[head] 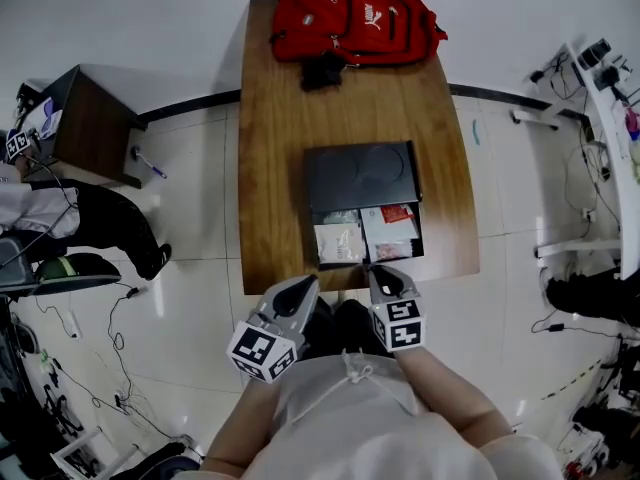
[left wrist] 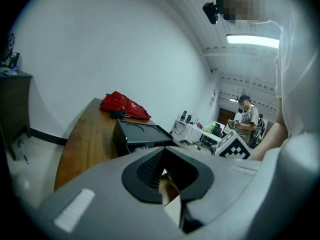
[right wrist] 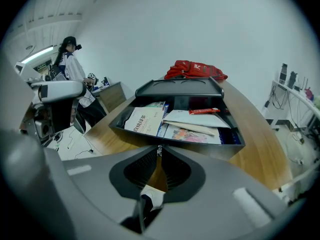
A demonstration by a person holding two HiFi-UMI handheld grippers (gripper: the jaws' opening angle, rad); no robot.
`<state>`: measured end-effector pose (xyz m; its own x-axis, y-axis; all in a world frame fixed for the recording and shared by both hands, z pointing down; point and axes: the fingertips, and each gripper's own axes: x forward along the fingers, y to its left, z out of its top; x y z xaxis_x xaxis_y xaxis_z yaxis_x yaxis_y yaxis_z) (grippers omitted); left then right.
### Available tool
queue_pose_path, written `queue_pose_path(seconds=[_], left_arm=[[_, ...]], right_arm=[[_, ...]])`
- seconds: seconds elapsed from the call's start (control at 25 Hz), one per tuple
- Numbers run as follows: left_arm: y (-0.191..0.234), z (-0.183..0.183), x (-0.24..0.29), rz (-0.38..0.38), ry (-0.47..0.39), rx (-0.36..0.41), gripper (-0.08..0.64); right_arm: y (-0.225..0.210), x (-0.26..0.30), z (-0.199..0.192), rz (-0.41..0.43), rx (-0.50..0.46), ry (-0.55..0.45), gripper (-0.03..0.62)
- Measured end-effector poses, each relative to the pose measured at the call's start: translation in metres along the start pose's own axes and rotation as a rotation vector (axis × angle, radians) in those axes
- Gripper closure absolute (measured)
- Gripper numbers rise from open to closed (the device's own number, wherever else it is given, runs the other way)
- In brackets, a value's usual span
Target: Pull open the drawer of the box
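Note:
A black box (head: 360, 173) sits on the wooden table (head: 275, 168). Its drawer (head: 417, 236) stands pulled out toward me, holding white papers (head: 340, 240) and a red packet (head: 398, 214). My right gripper (head: 372, 271) is shut, its tips just at the drawer's front wall (right wrist: 200, 148), with nothing seen between them. In the right gripper view the papers (right wrist: 145, 120) lie open to sight. Off the table's front edge, left of the drawer, my left gripper (head: 308, 284) is shut and holds nothing. The left gripper view shows the box (left wrist: 137, 134) from its side.
A red backpack (head: 350, 18) lies at the table's far end. A seated person (head: 90, 218) and a dark cabinet (head: 90, 118) are on the left. Desks with equipment (head: 610, 118) stand on the right. Cables lie on the floor (head: 120, 308).

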<state>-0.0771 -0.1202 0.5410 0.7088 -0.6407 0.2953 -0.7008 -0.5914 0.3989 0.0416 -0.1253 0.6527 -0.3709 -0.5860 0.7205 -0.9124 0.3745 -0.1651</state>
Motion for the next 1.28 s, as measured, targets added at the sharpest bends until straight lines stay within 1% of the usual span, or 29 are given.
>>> queue_pose_path(seconds=[0.2, 0.28, 0.44, 0.6, 0.72, 0.88, 1.0, 1.12, 1.28], left_arm=[[-0.002, 0.007, 0.003, -0.005, -0.007, 0.019, 0.554], [-0.003, 0.014, 0.006, -0.009, -0.015, 0.031, 0.554], [-0.007, 0.043, 0.015, -0.019, -0.060, 0.072, 0.554], [-0.016, 0.078, 0.021, -0.022, -0.127, 0.100, 0.554], [-0.028, 0.099, 0.021, -0.015, -0.172, 0.126, 0.554], [-0.040, 0.107, 0.019, 0.001, -0.207, 0.139, 0.554], [-0.044, 0.102, 0.021, 0.000, -0.201, 0.133, 0.554], [-0.053, 0.093, 0.013, -0.011, -0.195, 0.131, 0.554], [-0.065, 0.080, -0.015, -0.017, -0.207, 0.136, 0.554]], right_arm=[[0.004, -0.012, 0.017, 0.011, -0.010, -0.048, 0.560], [0.006, -0.022, 0.032, 0.023, -0.009, -0.087, 0.587], [0.005, -0.045, 0.082, 0.053, -0.038, -0.226, 0.588], [0.005, -0.078, 0.135, 0.089, -0.138, -0.393, 0.588], [0.004, -0.100, 0.157, 0.119, -0.195, -0.478, 0.588], [0.001, -0.122, 0.166, 0.160, -0.216, -0.547, 0.586], [-0.003, -0.130, 0.168, 0.162, -0.229, -0.581, 0.588], [0.000, -0.137, 0.157, 0.153, -0.222, -0.585, 0.586], [0.017, -0.153, 0.132, 0.145, -0.207, -0.573, 0.588]])
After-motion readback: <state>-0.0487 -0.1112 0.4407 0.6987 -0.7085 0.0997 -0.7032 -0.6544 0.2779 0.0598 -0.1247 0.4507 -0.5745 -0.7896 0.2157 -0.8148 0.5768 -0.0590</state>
